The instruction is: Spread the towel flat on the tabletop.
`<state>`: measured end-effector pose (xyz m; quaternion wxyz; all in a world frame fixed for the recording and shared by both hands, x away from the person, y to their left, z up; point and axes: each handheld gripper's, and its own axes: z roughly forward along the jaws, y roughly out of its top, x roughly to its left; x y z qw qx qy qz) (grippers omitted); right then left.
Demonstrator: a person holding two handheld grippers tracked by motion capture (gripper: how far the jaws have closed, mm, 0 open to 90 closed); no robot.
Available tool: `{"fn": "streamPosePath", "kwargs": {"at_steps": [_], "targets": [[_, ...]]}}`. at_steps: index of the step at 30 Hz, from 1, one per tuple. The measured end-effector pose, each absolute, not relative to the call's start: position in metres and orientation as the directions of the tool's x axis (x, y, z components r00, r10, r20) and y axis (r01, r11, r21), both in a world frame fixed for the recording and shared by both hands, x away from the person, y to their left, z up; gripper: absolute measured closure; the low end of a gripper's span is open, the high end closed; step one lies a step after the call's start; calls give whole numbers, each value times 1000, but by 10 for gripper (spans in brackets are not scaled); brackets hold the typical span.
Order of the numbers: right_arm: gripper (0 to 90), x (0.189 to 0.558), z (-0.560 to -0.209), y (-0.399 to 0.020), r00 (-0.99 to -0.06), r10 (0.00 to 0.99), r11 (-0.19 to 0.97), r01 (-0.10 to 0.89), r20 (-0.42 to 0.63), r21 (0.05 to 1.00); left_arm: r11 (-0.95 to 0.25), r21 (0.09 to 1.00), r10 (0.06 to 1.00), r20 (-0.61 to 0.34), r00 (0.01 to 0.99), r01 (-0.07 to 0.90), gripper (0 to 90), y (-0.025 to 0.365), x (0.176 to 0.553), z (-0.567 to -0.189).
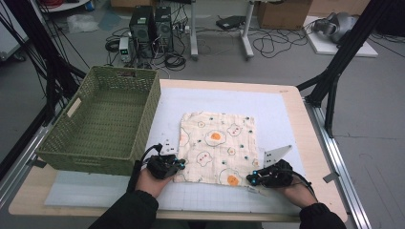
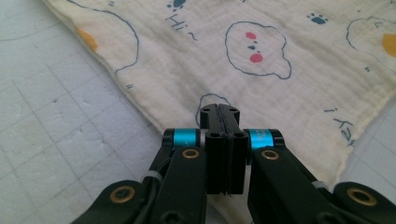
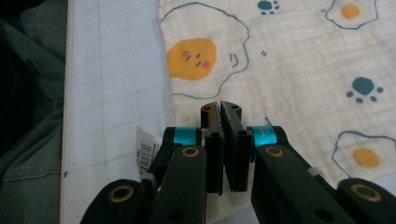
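At the near edge of the cloth (image 1: 217,147), the left gripper (image 1: 177,163) and right gripper (image 1: 252,179) each sit with jaws pressed together over a near corner, seemingly pinching fabric. The cloth lies flat, stretching away toward the far side, with the green basket (image 1: 102,121) at far left.

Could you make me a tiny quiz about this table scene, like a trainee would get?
1. What is printed on the cloth?
2. True or false: the green basket lies on the cloth.
3. Which cloth corners are the left gripper and right gripper at: A near, B far?

Key: 1. Fried eggs, paw prints and small faces. 2. False; it stands beside the cloth, on the person's left. 3. A, and both grippers have their jaws shut.
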<state>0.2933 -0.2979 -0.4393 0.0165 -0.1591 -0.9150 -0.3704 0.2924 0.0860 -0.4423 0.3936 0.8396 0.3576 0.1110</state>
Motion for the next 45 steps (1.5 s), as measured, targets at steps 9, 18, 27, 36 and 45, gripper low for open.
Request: {"fn": "streamPosePath", "kwargs": {"at_steps": [9,18,27,36,45], "targets": [[754,291,-436,-305,-940,278,609,333,200,720,-397,775,677,-114,727,491,776,95,282,-435],[582,312,-426,-315,-890,430,490,372,153,788,-351,815,696,-102,711,461,639,88,295,-436],[473,325,-429,-316,-848,513,460,402,133,792,-326,828,678,-131,723,456,525,88,305,-436],[391,337,-429,-311,-817,561,433,426,132,794,-307,829,682,-150,716,467,477,87,307,-436],[357,352,-427,-299,-822,554,458,437,136,774,-276,828,688,-185,701,488,485,85,327,-423]]}}
